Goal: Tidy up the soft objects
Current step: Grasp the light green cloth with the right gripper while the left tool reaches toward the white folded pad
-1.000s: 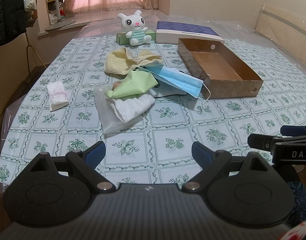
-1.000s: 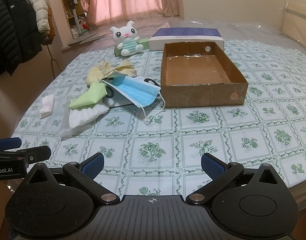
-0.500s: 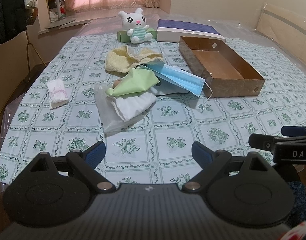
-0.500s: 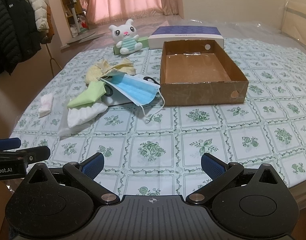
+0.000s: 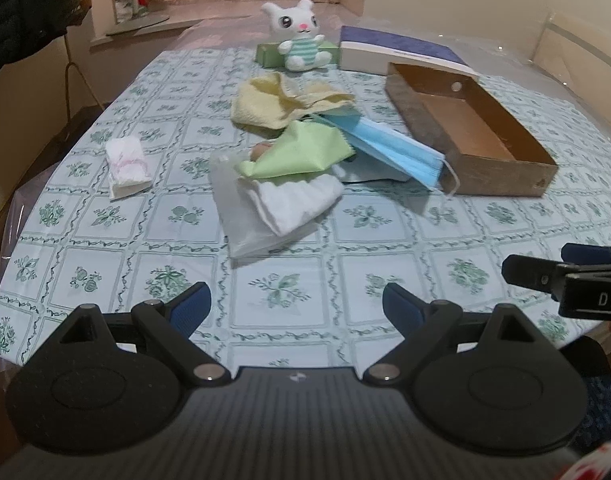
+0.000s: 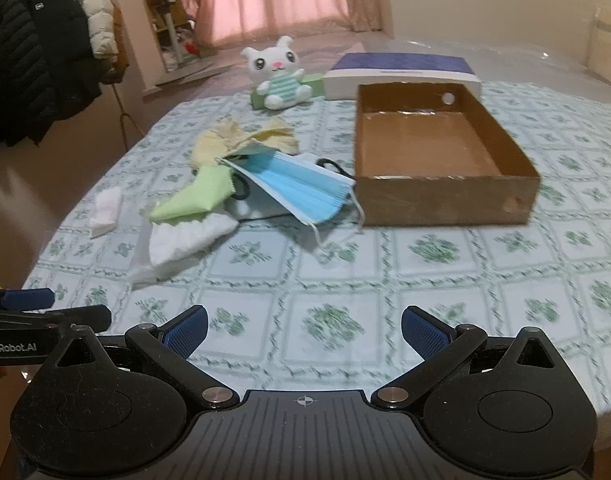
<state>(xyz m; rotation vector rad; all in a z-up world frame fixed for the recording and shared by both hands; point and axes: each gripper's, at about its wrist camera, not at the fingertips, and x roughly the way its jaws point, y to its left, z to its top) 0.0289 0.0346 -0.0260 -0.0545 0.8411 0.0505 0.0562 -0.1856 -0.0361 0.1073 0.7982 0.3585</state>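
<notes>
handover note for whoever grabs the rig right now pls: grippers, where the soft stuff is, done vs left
Left gripper: open, empty, hovering over the near table edge.
Right gripper: open, empty, also at the near edge.
Cardboard box: empty, right of the pile.
Pile, all on the tablecloth: blue face mask nearest the box, on top of a white object; green cloth; yellow cloth behind; white folded cloth on a clear bag.
Small white-pink packet lies apart on the left.
Plush bunny sits at the far end.
Done: nothing boxed. Left: everything, presumably into the box.
</notes>
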